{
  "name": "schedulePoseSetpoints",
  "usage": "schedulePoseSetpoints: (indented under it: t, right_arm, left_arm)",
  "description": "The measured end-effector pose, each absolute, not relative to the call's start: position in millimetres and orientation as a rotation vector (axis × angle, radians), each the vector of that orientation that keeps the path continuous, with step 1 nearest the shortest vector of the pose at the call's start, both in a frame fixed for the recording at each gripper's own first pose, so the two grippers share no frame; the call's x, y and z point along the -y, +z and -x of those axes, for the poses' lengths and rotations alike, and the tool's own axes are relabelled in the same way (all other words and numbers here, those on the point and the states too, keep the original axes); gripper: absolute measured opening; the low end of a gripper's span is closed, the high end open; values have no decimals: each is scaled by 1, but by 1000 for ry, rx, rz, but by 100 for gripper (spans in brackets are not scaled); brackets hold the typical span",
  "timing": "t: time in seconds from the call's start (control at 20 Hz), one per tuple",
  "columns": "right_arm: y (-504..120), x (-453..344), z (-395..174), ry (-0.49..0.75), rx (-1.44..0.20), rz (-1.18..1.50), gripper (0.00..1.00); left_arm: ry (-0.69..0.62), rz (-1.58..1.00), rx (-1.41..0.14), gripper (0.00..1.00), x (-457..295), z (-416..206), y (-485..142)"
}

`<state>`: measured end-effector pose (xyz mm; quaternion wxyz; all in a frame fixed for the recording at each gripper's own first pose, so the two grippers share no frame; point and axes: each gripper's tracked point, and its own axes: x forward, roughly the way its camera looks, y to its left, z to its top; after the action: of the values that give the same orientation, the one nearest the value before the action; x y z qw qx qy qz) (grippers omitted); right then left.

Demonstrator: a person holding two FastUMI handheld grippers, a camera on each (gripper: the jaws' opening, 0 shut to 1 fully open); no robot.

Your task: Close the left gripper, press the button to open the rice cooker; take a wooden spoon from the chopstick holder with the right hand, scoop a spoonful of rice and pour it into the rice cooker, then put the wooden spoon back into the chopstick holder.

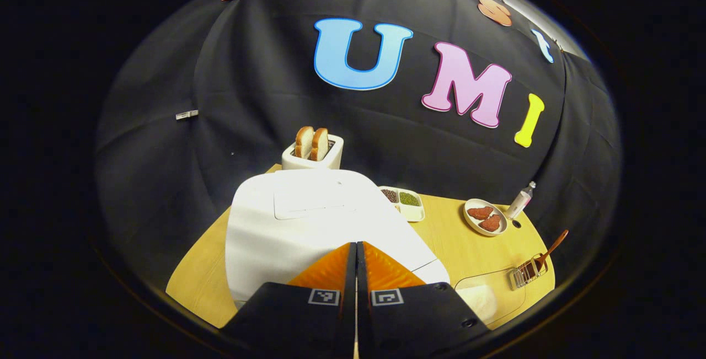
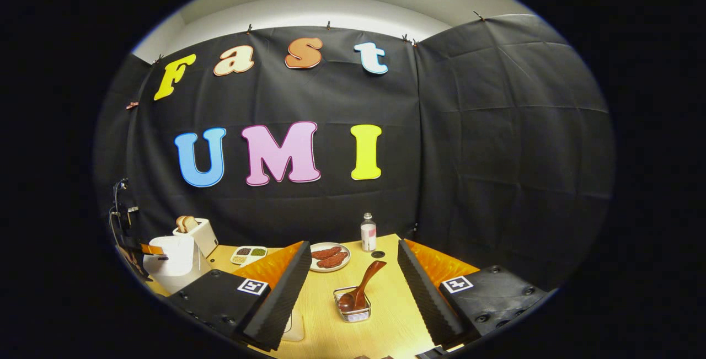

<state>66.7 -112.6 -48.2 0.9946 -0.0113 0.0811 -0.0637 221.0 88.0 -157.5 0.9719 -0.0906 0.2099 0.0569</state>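
In the left gripper view we see our left tool [image 1: 356, 271] with its fingers pressed together, nothing between them, hanging over the front of the white rice cooker [image 1: 309, 221], whose lid is down. Behind the cooker stands a toaster [image 1: 312, 155] with two bread slices, and beside it a divided dish of beans [image 1: 405, 202]. In the right gripper view our right tool [image 2: 353, 284] is spread wide and holds nothing, poised above the wooden counter [image 2: 386, 320]. Between its fingers, farther off, the wooden spoon [image 2: 361, 287] leans in the wire chopstick holder [image 2: 353, 306]. Beyond them sit a plate of meat [image 2: 329, 257] and a small bottle [image 2: 368, 233].
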Motion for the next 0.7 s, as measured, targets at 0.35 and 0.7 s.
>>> schedulePoseSetpoints:
  t: [0.35, 0.7]
  right_arm:
    - [-53, 112, -62, -121, -176, 26, 98]
    - [-59, 108, -57, -92, -188, 16, 98]
  left_arm:
    - [135, 232, -444, 8, -89, -219, -171]
    - [152, 232, -447, 8, -88, -217, -176]
